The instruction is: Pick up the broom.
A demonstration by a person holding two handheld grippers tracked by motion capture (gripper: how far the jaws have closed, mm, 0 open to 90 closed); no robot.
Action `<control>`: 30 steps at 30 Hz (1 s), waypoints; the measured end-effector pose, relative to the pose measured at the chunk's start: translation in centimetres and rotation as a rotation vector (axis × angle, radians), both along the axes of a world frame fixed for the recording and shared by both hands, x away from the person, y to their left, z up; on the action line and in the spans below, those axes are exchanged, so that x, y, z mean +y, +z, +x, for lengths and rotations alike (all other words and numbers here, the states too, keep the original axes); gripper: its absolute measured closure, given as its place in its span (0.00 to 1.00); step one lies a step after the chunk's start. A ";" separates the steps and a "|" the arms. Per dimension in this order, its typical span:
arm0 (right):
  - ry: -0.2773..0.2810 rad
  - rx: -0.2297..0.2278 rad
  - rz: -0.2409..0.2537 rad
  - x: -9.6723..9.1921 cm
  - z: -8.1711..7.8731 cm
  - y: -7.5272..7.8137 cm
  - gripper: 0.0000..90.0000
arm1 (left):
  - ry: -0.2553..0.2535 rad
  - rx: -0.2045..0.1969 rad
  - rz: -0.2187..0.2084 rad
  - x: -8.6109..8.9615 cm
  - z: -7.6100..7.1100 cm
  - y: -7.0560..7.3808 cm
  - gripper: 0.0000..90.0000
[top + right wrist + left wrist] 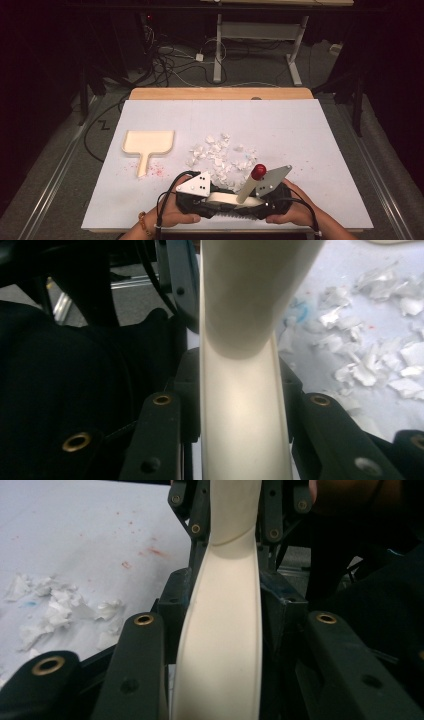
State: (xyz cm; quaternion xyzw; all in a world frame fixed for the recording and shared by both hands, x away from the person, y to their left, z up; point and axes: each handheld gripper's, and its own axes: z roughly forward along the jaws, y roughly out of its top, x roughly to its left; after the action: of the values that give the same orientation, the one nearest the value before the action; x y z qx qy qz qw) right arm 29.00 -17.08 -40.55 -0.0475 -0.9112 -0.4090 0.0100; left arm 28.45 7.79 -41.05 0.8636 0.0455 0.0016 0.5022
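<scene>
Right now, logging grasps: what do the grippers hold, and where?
Both the left gripper and right gripper clamp the cream brush's head, one at each end.

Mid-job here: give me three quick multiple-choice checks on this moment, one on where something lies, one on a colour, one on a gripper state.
1. Where is the dustpan?
A. Left of the paper scraps
B. Right of the scraps
C. On the floor

2. What colour is the knob on the brush handle?
A. Blue
B. Red
C. Green

3. What are the left gripper and right gripper doing?
A. Both open
B. Left alone is shut
C. Both shut on the brush

Answers: 1 A, it lies on the table left of the paper scraps. 2 B, the tip is red. 3 C, both gripper views show jaws against the cream body.
</scene>
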 end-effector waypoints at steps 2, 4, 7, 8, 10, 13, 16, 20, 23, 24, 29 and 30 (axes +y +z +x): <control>-0.030 -0.013 -0.006 0.0 0.0 0.1 0.75 | 0.044 -0.010 -0.016 0.5 0.1 0.1 0.57; -0.058 -0.035 0.009 -0.3 0.1 0.4 0.75 | 0.094 -0.038 -0.023 1.3 0.1 0.5 0.50; -0.124 -0.067 0.025 -1.1 0.4 0.8 0.75 | 0.198 -0.119 -0.008 2.3 -0.1 1.0 0.45; -0.142 -0.077 0.025 -1.3 0.5 0.9 0.75 | 0.238 -0.145 -0.003 2.6 -0.3 1.1 0.40; -0.194 -0.095 0.032 -2.0 0.7 1.2 0.75 | 0.326 -0.207 0.013 3.5 -0.7 1.3 0.35; -0.256 -0.130 0.027 -3.1 1.0 1.5 0.75 | 0.422 -0.253 0.050 4.8 -1.3 0.8 0.29; -0.310 -0.133 0.042 -4.3 1.4 1.8 0.75 | 0.503 -0.275 0.094 6.4 -1.6 -0.2 0.24; -0.394 -0.162 0.046 -5.7 2.0 2.4 0.75 | 0.575 -0.269 0.118 8.2 -1.8 -1.2 0.22; -0.455 -0.175 0.054 -6.6 2.4 2.8 0.75 | 0.655 -0.231 0.124 10.6 -2.0 -2.5 0.21; -0.466 -0.172 0.051 -6.8 2.6 2.9 0.75 | 0.655 -0.231 0.124 10.6 -2.0 -2.5 0.21; -0.524 -0.189 0.047 -7.5 3.3 2.8 0.75 | 0.736 -0.201 0.154 12.3 -2.7 -4.1 0.19; -0.552 -0.197 0.034 -7.7 3.7 2.7 0.75 | 0.754 -0.198 0.145 12.7 -2.7 -4.5 0.19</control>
State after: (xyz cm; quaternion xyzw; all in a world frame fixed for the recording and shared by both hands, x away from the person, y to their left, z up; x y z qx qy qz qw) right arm 32.71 -24.80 -37.88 -0.2534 -0.8535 -0.4141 -0.1895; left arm 25.72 20.45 -45.55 0.8153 0.3104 0.2723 0.4059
